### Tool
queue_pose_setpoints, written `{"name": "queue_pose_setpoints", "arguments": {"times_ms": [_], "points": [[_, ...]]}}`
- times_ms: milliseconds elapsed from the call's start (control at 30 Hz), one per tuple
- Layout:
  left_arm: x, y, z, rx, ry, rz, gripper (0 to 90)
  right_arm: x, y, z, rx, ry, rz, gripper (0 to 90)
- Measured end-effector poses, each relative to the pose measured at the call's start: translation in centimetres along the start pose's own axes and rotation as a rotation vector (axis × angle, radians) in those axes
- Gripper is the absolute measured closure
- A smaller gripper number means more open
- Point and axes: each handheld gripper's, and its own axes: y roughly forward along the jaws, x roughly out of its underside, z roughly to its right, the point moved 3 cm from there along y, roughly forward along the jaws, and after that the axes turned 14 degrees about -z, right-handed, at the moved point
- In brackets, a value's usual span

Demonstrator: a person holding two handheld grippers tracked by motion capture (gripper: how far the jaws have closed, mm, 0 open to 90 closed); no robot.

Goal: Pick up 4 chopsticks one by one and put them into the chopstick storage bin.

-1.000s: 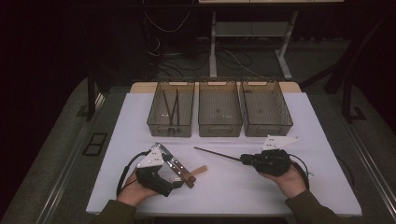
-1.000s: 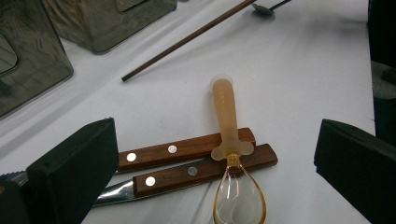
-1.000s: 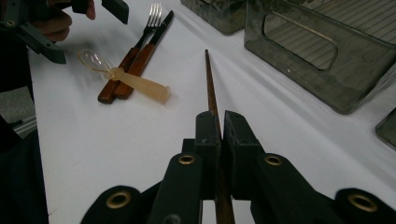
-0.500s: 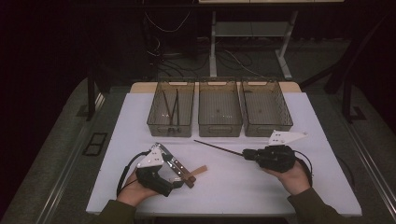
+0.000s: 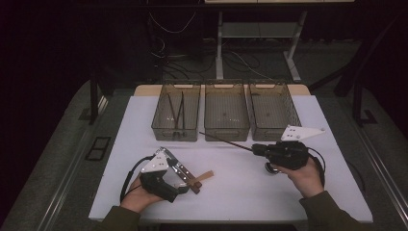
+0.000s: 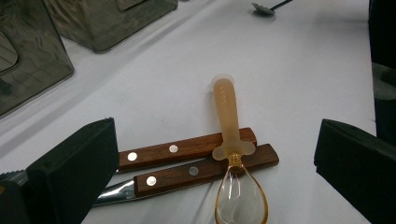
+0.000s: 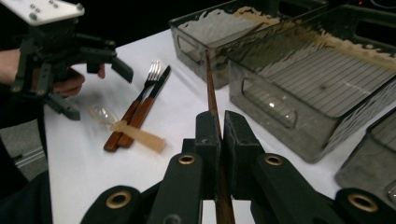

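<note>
My right gripper (image 5: 255, 150) (image 7: 222, 123) is shut on a long brown chopstick (image 5: 223, 141) (image 7: 211, 88), held above the table with its tip toward the clear bins. At the front left my left gripper (image 5: 185, 182) (image 6: 219, 135) stands open, its jaws wide on either side of the cutlery. Between them lie a wood-handled fork and knife (image 6: 187, 161) (image 7: 142, 105) side by side. A translucent amber spoon (image 6: 231, 140) (image 7: 133, 133) lies across their handles. A small metal spoon (image 5: 270, 168) (image 6: 264, 7) rests on the table under my right hand.
Three clear bins stand in a row at the back: left (image 5: 175, 133), middle (image 5: 226, 133) and right (image 5: 293, 115). Dark chopsticks (image 5: 179, 108) lie in the left one. The white tabletop (image 5: 240, 192) stretches between my hands.
My right gripper has lifted the chopstick off the table and drifted slightly right. The left gripper and the cutlery have stayed put.
</note>
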Motion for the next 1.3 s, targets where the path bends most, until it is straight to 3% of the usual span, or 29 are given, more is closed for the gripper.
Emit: {"name": "queue_pose_setpoints", "arguments": {"times_ms": [567, 767, 1300], "points": [[0.0, 0.0, -0.1, 0.0, -0.002, 0.006, 0.0, -3.5, 0.9, 0.8, 0.029, 0.0, 0.048, 84.8], [0.0, -0.1, -0.1, 0.001, 0.003, 0.003, 0.0, -4.8, 2.1, 1.2, 0.062, -0.005, 0.051, 84.8], [-0.1, -0.2, -0.1, 0.003, 0.013, 0.009, 0.0, -9.2, 5.7, 1.7, 0.088, 0.011, 0.035, 84.8]]}}
